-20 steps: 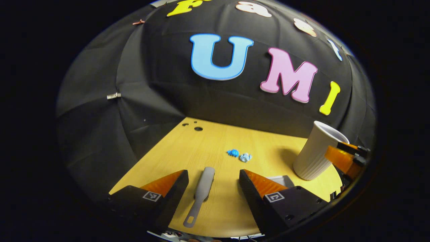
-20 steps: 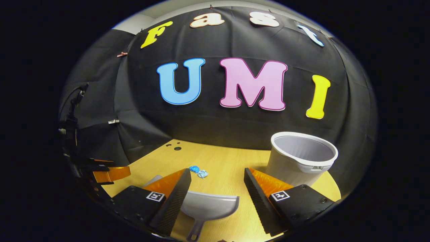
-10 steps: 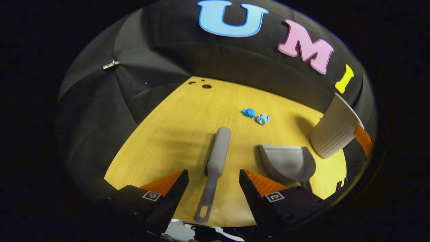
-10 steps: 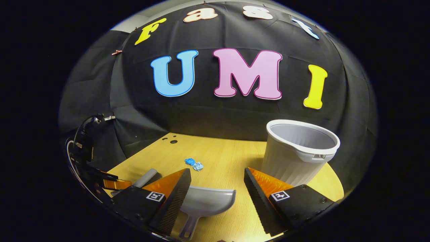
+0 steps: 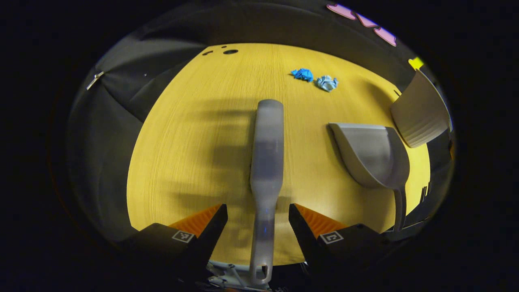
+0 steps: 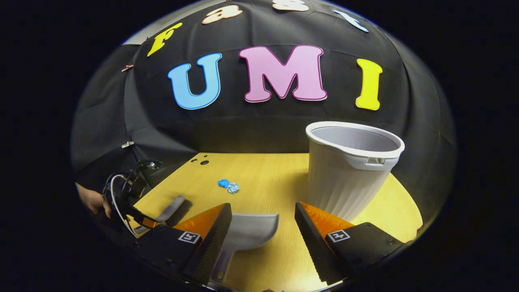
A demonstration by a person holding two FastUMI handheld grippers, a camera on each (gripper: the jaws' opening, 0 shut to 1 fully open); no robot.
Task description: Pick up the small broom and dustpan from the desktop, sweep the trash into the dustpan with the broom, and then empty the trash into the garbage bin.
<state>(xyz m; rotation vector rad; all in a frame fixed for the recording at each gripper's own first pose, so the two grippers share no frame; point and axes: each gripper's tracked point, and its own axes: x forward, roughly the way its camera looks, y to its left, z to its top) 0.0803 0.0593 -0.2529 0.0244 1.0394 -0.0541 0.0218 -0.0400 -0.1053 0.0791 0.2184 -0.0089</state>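
A grey small broom (image 5: 265, 162) lies flat on the yellow wooden desktop (image 5: 182, 142), pointing away from me. Its handle runs back between the fingers of my left gripper (image 5: 257, 209), which is open with a gap on each side. To the right lies the grey dustpan (image 5: 375, 156). My right gripper (image 6: 262, 207) hovers open over that dustpan (image 6: 249, 231), whose handle is partly hidden behind one finger. Two crumpled scraps of trash, blue (image 5: 302, 74) and pale blue (image 5: 327, 82), lie farther back. The broom (image 6: 174, 207) and the left gripper (image 6: 134, 202) show at the left of the right gripper view.
A pale ribbed garbage bin (image 6: 350, 170) stands upright at the right rear of the desk, close beyond the right gripper. A hand (image 6: 91, 200) holds the left gripper near the desk's left edge. Small holes (image 5: 230, 51) mark the desk's far left corner.
The left gripper has tipped down and come in over the broom, so the handle now lies between its open fingers. The right gripper has edged forward over the dustpan toward the bin.
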